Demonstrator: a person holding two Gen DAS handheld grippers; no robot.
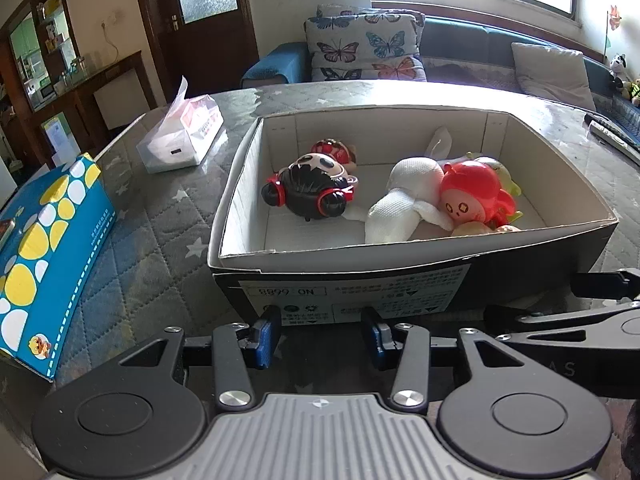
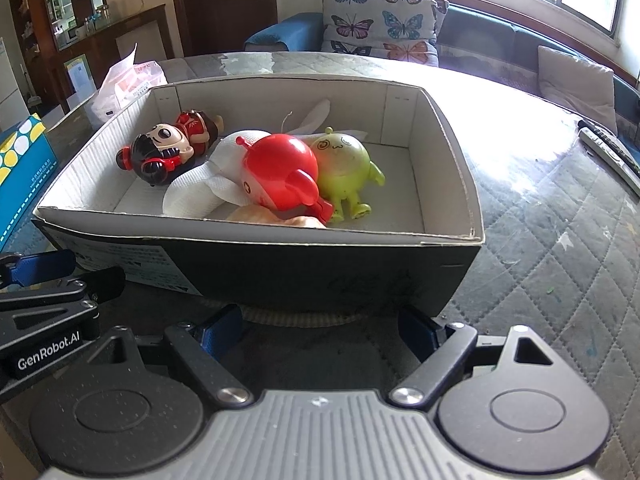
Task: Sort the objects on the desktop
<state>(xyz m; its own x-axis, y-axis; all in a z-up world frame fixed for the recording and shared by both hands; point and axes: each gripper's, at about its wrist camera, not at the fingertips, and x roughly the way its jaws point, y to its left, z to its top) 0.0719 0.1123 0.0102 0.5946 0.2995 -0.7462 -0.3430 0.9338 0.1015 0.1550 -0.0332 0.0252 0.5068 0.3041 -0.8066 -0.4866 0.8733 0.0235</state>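
Worktop [image 1: 168, 216] under grey quilted star-print cover with glossy clear sheet; living room behind: sofa [image 1: 460, 36] with butterfly cushions [image 1: 360, 48], bright window, dark wooden door.

Cardboard box [image 1: 400, 256] straight ahead of both jaws, just beyond the tips, near wall facing them. Inside: black-haired doll [image 1: 308, 188], white cloth toy [image 1: 404, 196], red round-headed figure [image 1: 472, 192].

Left gripper [image 1: 320, 336]: jaws parted, nothing between, no contact with box seen. Right gripper [image 2: 320, 330]: jaws spread wider, empty, tips low before box wall.

Left of left jaws: blue tissue box [image 1: 48, 248]; farther ahead-left, white tissue pack [image 1: 184, 136].

Left wrist view only: box label with print, full tissue box. Right wrist view only: green figure [image 2: 344, 168] beside red one, remote controls [image 2: 612, 148] far ahead-right.
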